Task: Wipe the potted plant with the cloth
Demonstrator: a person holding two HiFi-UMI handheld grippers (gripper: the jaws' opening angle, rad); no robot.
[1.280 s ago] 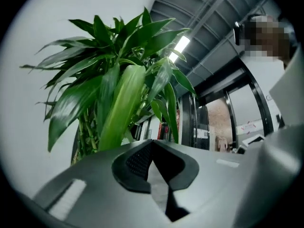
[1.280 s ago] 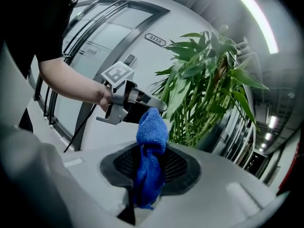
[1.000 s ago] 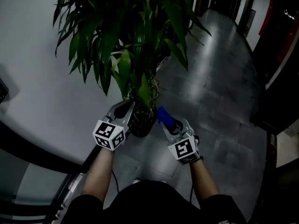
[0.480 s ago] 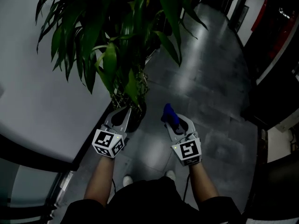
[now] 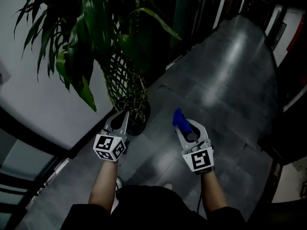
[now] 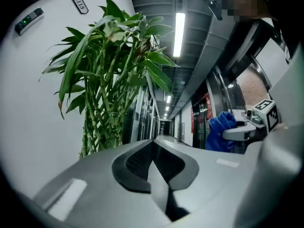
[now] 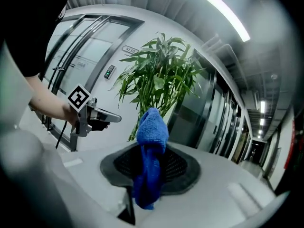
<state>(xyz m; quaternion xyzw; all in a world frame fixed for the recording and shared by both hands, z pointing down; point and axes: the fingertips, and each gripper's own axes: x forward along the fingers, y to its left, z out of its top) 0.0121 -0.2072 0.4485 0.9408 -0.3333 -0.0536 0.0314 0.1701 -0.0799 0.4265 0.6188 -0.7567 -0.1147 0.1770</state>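
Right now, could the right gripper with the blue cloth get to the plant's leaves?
Probably yes. The right gripper, shut on the cloth, has open air between it and the plant; the leaves hang higher, so it needs raising.

Blue cloth (image 7: 151, 127), green potted plant (image 5: 91, 28) w/ lattice-woven stems (image 5: 125, 87), blk/wht marker cubes (image 5: 109, 147), grey floor (image 5: 230, 80).
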